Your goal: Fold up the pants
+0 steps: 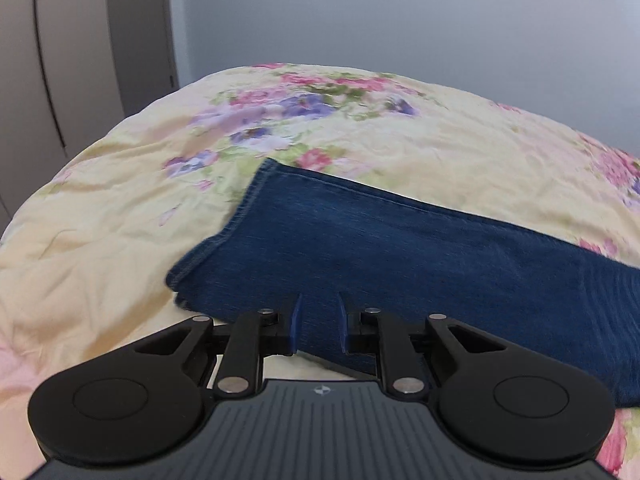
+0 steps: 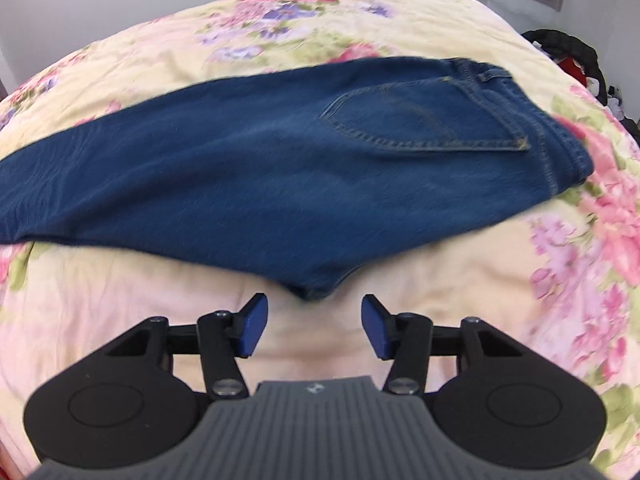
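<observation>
Jeans folded lengthwise, lying across a floral bedspread

Left view: the jeans (image 1: 400,256) run from hem at far left to lower right over the bedspread (image 1: 100,240); the left gripper (image 1: 319,326) is narrowly parted around the near edge, grip unclear. Right view: waist and back pocket (image 2: 432,120) point right, legs left; the right gripper (image 2: 314,326) is wide apart, holding nothing; no readable writing

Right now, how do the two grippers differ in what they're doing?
The left gripper has its jaws close together, with a fold of the jeans between them; the right gripper has its jaws wide apart and holds nothing. The left one sits over the leg, near the hem; the right one sits just short of the jeans' seat edge, over the bedspread. Both have blue pads on black arms.
</observation>
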Tool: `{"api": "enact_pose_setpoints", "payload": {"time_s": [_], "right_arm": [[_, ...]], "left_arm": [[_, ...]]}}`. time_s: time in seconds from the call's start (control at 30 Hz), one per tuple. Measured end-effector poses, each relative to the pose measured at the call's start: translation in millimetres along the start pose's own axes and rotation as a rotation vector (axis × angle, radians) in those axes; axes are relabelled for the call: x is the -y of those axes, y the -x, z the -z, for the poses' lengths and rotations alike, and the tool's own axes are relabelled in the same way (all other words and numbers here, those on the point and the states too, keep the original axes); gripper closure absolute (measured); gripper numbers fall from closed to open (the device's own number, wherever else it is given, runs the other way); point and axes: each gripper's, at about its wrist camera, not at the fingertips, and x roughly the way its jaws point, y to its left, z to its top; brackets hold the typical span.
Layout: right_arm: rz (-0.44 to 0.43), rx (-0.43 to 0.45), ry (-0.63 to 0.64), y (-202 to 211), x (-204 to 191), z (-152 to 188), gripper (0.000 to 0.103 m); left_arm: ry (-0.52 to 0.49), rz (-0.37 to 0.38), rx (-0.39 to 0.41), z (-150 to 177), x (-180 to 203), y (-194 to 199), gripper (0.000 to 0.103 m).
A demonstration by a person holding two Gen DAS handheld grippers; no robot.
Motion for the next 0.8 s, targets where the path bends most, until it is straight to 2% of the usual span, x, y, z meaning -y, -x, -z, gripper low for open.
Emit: {"api": "enact_pose_setpoints", "payload": {"time_s": [0.07,0.13,0.17,0.27,0.37,0.53,0.63,0.8], "right_arm": [[0.019,0.018,-0.013,-9,-2,0,0.057],[0.038,0.027,-0.032,-14,0,-2,0.071],[0.03,0.023,-0.052,-15,4,-4,0.088],[0.02,-0.018,-0.084,-19,19,-6,0.099],[-0.001,-0.046,-0.123,-21,31,-7,0.102],[-0.005,-0.085,-0.11,-20,34,-8,0.102],[-0.031,-0.096,-0.114,-10,45,-9,0.101],[0.005,0.033,-0.027,16,72,-25,0.1]], "left_arm": [[-0.017,0.028,-0.026,4,15,-5,0.082],[-0.037,0.037,-0.048,9,29,-12,0.082],[-0.05,0.031,-0.057,11,33,-16,0.082],[-0.072,-0.022,-0.135,19,39,-36,0.087],[-0.084,-0.059,-0.157,23,39,-45,0.089],[-0.09,-0.108,-0.175,15,47,-40,0.089],[-0.079,-0.068,-0.138,14,52,-28,0.088],[-0.111,0.035,-0.096,10,78,-11,0.085]]}}
